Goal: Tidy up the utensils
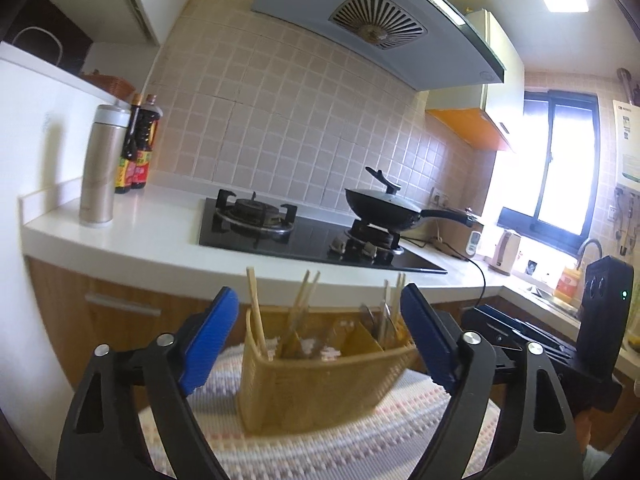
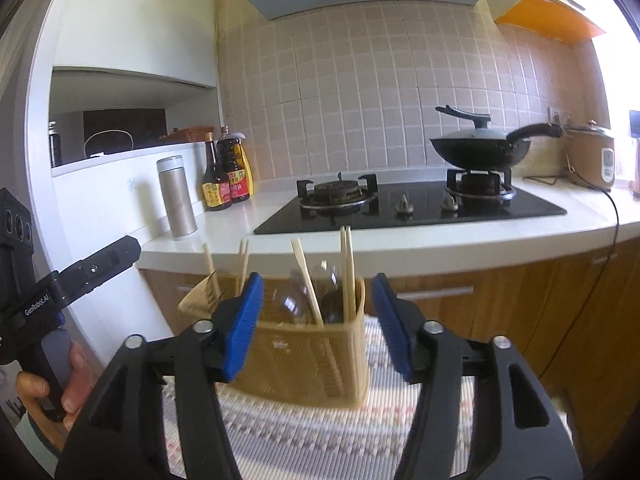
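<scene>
1. Left wrist view: the left gripper has its blue fingers spread wide, gripping nothing. Between and beyond them a woven utensil basket stands on a striped mat, holding chopsticks and spoons (blurred). The counter with the stove lies behind.

2. Right wrist view: the right gripper also has its fingers apart, pinching nothing; the basket sits between them on the mat. A hand holds the left gripper's handle at the frame's left edge.
</scene>
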The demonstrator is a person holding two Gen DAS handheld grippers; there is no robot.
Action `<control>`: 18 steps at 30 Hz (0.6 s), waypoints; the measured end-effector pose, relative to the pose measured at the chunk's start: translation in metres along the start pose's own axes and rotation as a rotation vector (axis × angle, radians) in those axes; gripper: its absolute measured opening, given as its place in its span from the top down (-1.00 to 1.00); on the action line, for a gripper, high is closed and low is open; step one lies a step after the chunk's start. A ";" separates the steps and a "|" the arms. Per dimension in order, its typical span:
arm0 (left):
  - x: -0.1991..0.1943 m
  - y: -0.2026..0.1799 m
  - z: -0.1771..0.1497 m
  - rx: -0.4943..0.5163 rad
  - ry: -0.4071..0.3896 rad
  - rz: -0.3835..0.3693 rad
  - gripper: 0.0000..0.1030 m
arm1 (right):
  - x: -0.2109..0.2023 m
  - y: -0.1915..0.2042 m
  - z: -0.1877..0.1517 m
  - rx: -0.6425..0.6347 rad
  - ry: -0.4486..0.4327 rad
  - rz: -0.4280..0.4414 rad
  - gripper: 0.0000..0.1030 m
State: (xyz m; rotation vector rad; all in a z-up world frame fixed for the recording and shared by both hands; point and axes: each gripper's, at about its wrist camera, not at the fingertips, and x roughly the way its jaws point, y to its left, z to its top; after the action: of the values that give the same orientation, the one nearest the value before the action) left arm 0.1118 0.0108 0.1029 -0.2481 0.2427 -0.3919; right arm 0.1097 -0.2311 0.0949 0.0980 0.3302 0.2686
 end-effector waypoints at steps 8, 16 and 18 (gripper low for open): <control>-0.039 -0.014 -0.029 0.007 0.012 0.097 -0.80 | -0.025 0.004 -0.033 0.066 0.094 -0.027 -0.45; -0.041 -0.031 -0.079 0.087 -0.032 0.286 -0.85 | -0.034 0.026 -0.089 -0.080 -0.051 -0.249 -0.70; -0.037 -0.028 -0.090 0.088 -0.016 0.306 -0.85 | -0.034 0.029 -0.093 -0.109 -0.053 -0.234 -0.71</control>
State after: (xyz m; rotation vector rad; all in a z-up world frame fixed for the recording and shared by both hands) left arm 0.0437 -0.0167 0.0326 -0.1241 0.2429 -0.0969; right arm 0.0408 -0.2081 0.0219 -0.0413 0.2707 0.0515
